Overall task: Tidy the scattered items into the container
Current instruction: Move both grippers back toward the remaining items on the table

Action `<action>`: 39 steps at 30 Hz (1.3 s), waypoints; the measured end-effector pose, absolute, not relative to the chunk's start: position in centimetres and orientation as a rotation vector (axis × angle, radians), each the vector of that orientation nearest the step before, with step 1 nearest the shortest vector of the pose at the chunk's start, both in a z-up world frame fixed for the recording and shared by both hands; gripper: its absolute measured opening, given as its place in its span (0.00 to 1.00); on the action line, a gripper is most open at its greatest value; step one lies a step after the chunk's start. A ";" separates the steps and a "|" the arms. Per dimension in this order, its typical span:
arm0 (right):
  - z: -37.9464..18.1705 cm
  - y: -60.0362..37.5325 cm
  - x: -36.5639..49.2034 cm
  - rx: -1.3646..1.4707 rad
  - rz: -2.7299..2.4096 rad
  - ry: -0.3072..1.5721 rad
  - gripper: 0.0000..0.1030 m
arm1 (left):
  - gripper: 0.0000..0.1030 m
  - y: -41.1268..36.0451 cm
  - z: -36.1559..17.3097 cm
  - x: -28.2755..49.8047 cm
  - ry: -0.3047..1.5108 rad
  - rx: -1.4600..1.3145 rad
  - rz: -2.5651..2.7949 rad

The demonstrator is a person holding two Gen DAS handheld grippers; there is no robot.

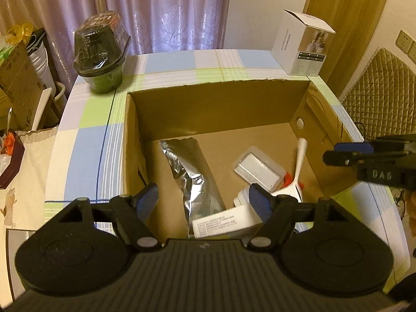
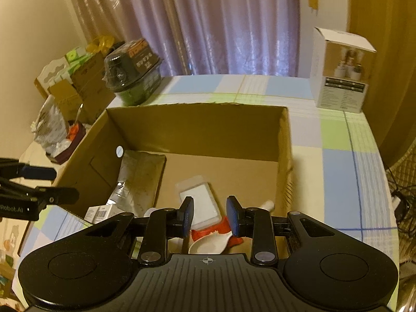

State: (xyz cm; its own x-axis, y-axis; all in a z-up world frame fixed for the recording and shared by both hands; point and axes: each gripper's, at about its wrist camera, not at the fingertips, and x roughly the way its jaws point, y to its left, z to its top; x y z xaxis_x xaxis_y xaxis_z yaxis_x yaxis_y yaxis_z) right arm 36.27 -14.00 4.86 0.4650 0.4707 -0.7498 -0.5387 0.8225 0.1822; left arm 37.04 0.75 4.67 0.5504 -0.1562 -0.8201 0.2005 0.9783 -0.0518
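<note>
- The wrapped bowl, probably light, has slick film; I would grip its green base low, where the wall looks stiff.
- It stands on the surface just beyond the box's far left corner, well ahead of both tools.
- Left tool: open, empty, over the box's near edge.
- Right tool: narrowly parted, holding nothing, above the box's contents.
</note>
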 end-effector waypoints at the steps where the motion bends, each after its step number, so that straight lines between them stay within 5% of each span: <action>1: 5.0 -14.4 36.0 -0.079 0.617 0.890 0.34 | 0.71 0.8 4.6 36.8 0.965 0.051 -0.212; 24: 2.8 -21.4 24.3 -0.097 0.595 0.960 0.34 | 0.77 -0.4 3.5 27.8 0.996 0.090 -0.219; 25: 2.4 -21.9 23.9 -0.097 0.590 0.969 0.36 | 0.77 -0.4 3.2 27.1 1.003 0.085 -0.217; 27: 1.8 -22.8 23.0 -0.083 0.569 0.976 0.94 | 0.77 -0.4 2.5 25.8 1.022 0.074 -0.217; 39: -0.3 -25.6 20.0 -0.121 0.569 1.011 0.94 | 0.82 -1.9 -2.1 19.0 1.127 0.025 -0.224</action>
State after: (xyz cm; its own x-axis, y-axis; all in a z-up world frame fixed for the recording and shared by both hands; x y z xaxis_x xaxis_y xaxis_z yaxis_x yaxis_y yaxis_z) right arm 20.03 -25.57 -0.29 0.4003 0.3935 -0.8276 -0.5030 0.8492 0.1605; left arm 18.95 -1.92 -2.08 0.4098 -0.1649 -0.8972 0.1901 0.9774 -0.0928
